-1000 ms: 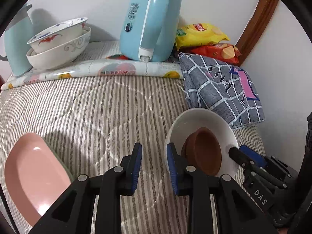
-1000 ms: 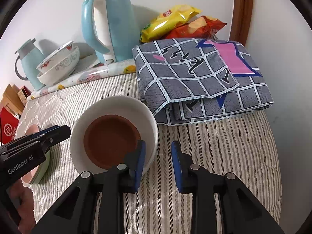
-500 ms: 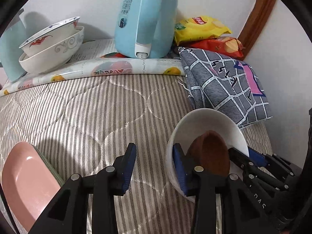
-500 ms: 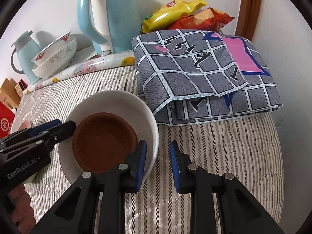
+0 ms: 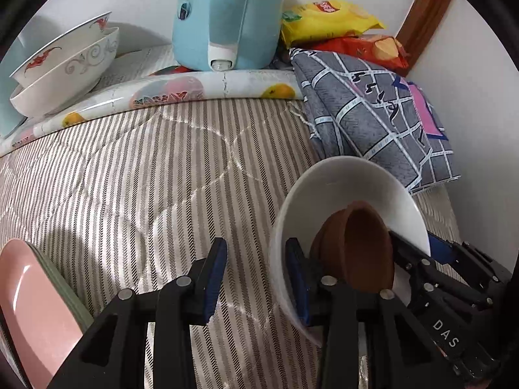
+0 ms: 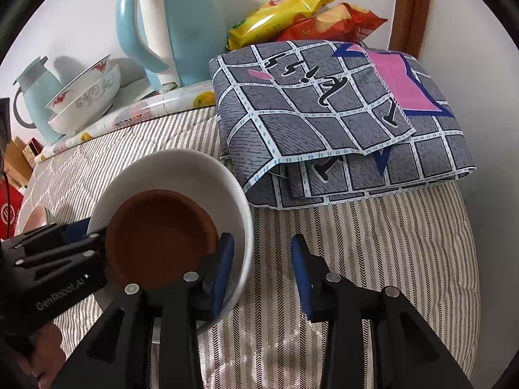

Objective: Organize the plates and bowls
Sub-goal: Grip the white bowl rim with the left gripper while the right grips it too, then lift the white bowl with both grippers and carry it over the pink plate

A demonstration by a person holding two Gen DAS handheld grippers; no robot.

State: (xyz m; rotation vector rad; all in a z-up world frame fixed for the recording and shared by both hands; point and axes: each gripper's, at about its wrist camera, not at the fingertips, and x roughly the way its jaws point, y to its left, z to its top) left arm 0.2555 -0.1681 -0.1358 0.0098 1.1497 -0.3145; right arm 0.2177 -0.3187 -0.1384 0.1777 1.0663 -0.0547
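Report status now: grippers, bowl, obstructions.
Left gripper and right gripper both open, each straddling the white bowl rim from opposite sides. Brown dish inside it. Folded grey cloth close beside the bowl.

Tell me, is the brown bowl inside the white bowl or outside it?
Inside. In both wrist views the brown bowl sits within the white bowl, whose rim surrounds it.
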